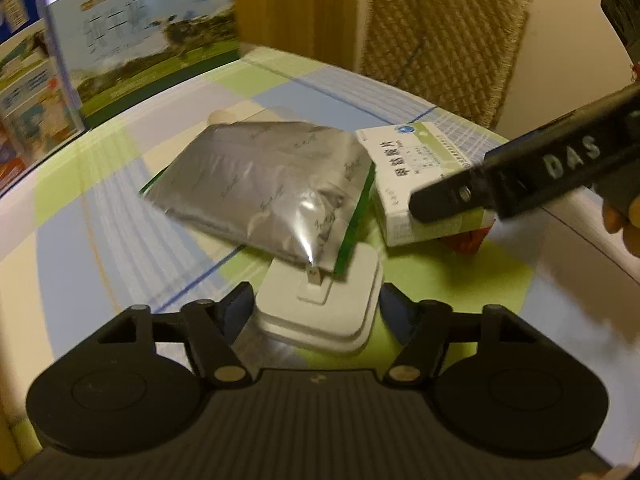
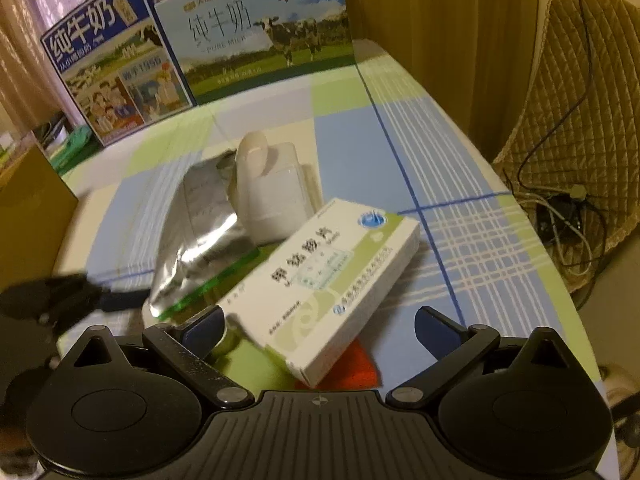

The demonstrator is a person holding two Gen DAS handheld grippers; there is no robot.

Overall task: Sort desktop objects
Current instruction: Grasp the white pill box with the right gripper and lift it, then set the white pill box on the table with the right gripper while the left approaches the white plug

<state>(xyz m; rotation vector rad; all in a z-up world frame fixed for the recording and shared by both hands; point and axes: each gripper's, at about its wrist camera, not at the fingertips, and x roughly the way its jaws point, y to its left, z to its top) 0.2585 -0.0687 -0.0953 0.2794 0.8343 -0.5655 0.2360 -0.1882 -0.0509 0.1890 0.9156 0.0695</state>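
Observation:
A white square block (image 1: 320,314) sits between the blue pads of my left gripper (image 1: 318,310), which press on its two sides. A silver foil pouch (image 1: 260,188) with a green edge lies across the block's far rim. Right of it a white and green medicine box (image 1: 404,168) rests on something red (image 1: 468,240). One black finger of my right gripper crosses that box. In the right wrist view my right gripper (image 2: 320,330) stands open around the medicine box (image 2: 332,280); the pouch (image 2: 200,248) lies left and a white bottle-like thing (image 2: 272,188) behind.
Two milk cartons (image 2: 260,28) (image 2: 112,72) stand at the far end of the checked tablecloth (image 2: 440,152). A brown cardboard box (image 2: 32,204) is at the left. A chair with a quilted cushion (image 2: 580,92) and floor cables (image 2: 560,208) lie past the right table edge.

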